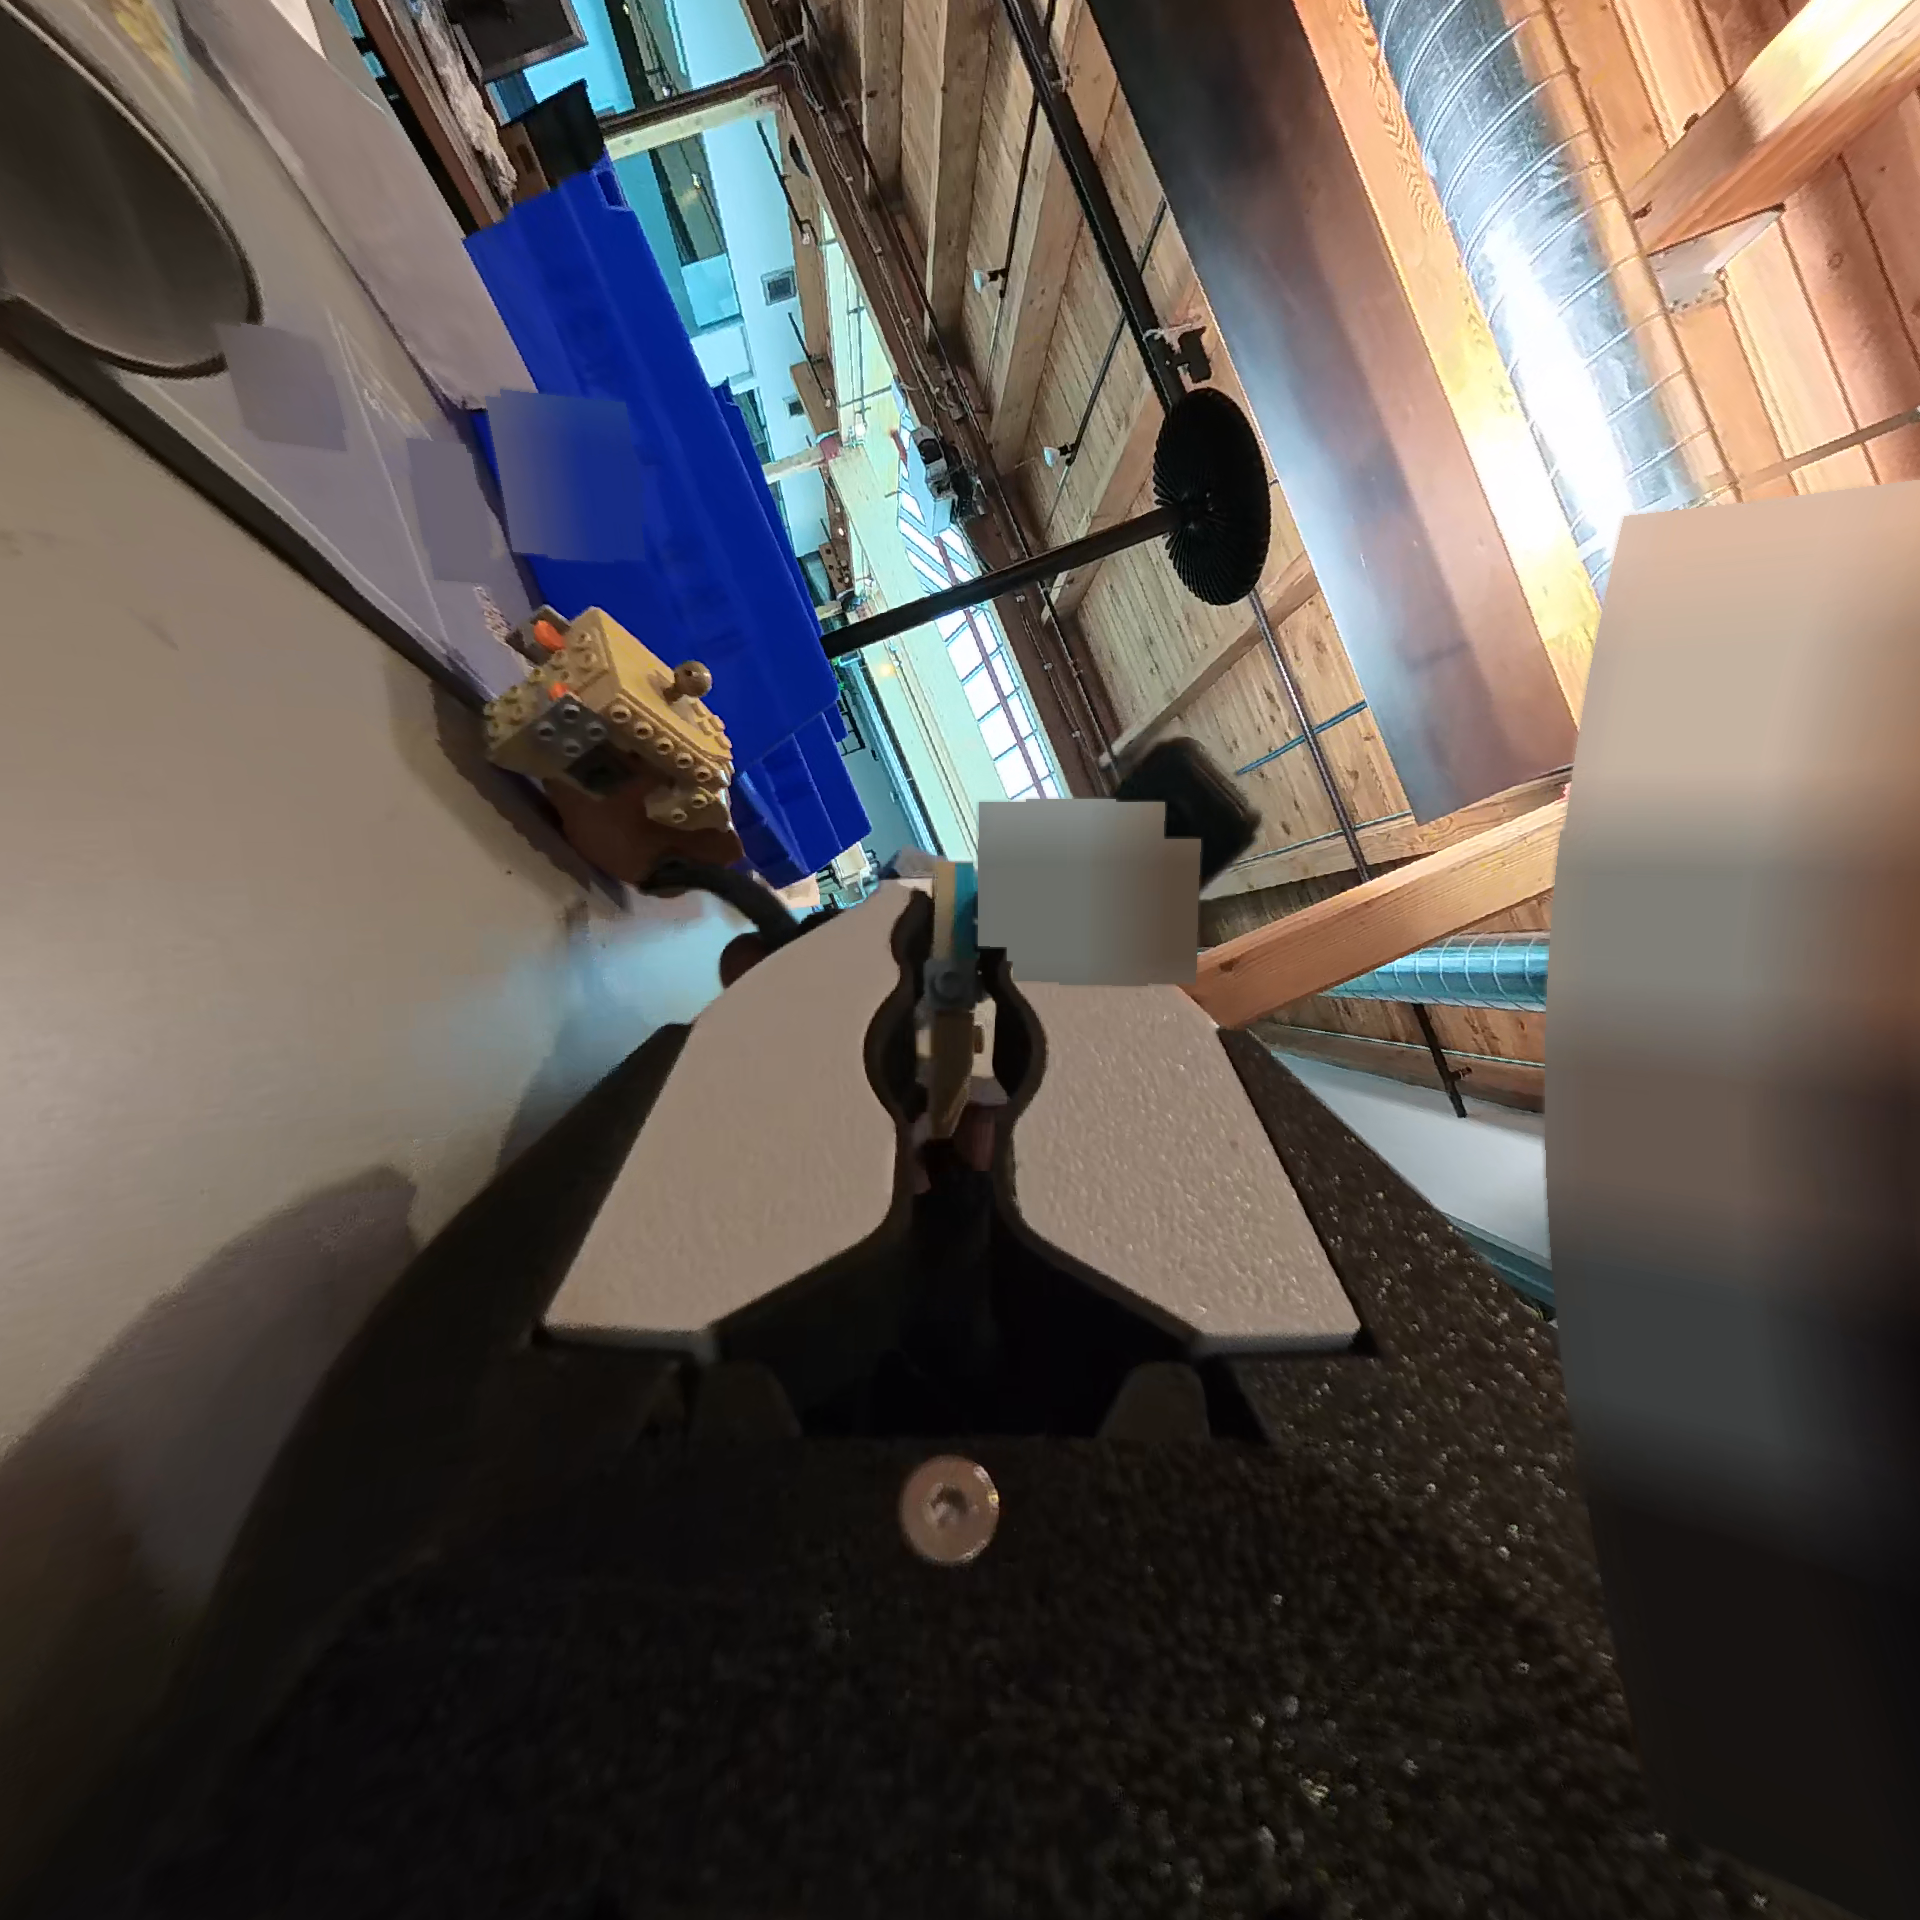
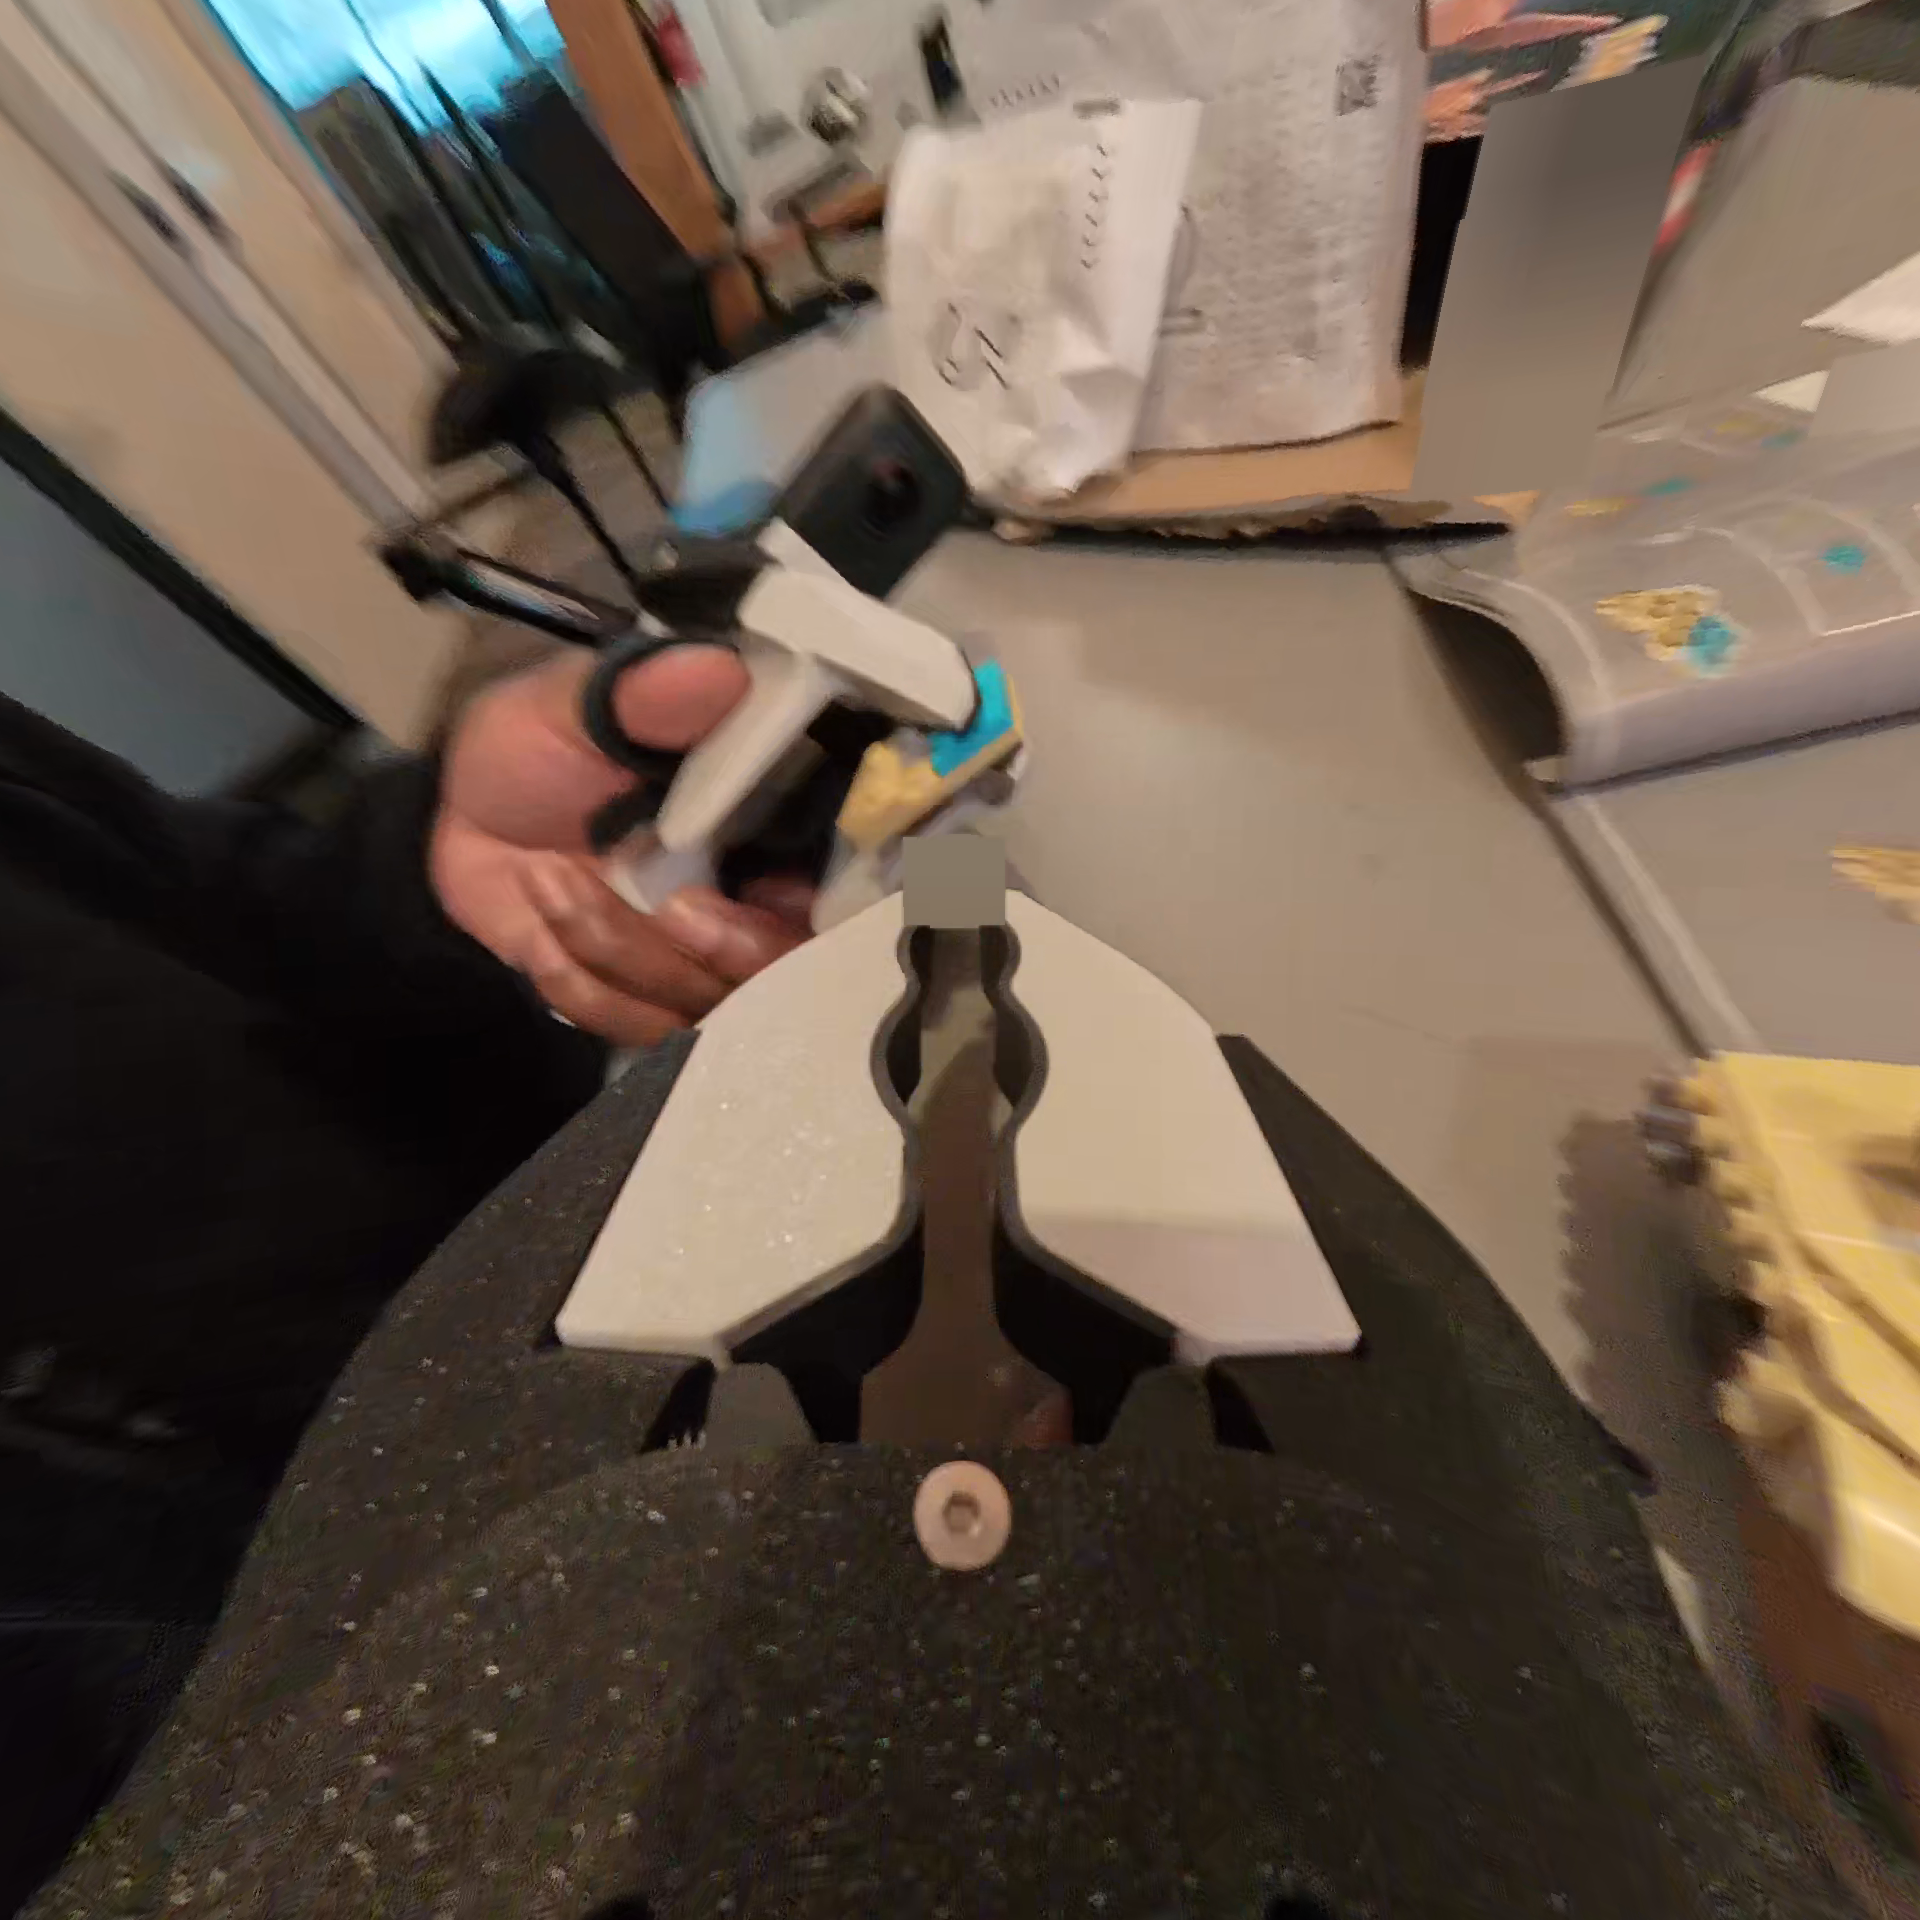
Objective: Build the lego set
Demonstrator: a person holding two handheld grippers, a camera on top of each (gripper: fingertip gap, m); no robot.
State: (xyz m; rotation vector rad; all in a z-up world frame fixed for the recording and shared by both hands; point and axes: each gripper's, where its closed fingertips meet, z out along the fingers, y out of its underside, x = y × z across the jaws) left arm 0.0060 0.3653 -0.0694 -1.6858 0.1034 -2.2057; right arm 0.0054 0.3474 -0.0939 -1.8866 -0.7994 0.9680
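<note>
My left gripper (image 1: 951, 914) is shut on a small tan, teal and grey lego assembly (image 1: 954, 982) that sticks out past its fingertips. In the right wrist view the same gripper (image 2: 961, 717), held in a hand (image 2: 561, 790), carries the assembly (image 2: 935, 753) above the grey table (image 2: 1299, 852). My right gripper (image 2: 956, 930) points at the underside of that assembly, jaws almost together. A patch covers its tips, so I cannot tell if anything is pinched. A larger tan lego build (image 1: 613, 727) rests on the table.
A big tan lego structure (image 2: 1829, 1309) stands close on the right. An open instruction booklet (image 2: 1714, 634) lies at the back right, a white paper bag (image 2: 1029, 312) behind. Blue bins (image 1: 644, 468) and a purple box (image 1: 343, 416) stand behind the tan build. Only a small space, under 4 cm, lies between the two pairs of fingers.
</note>
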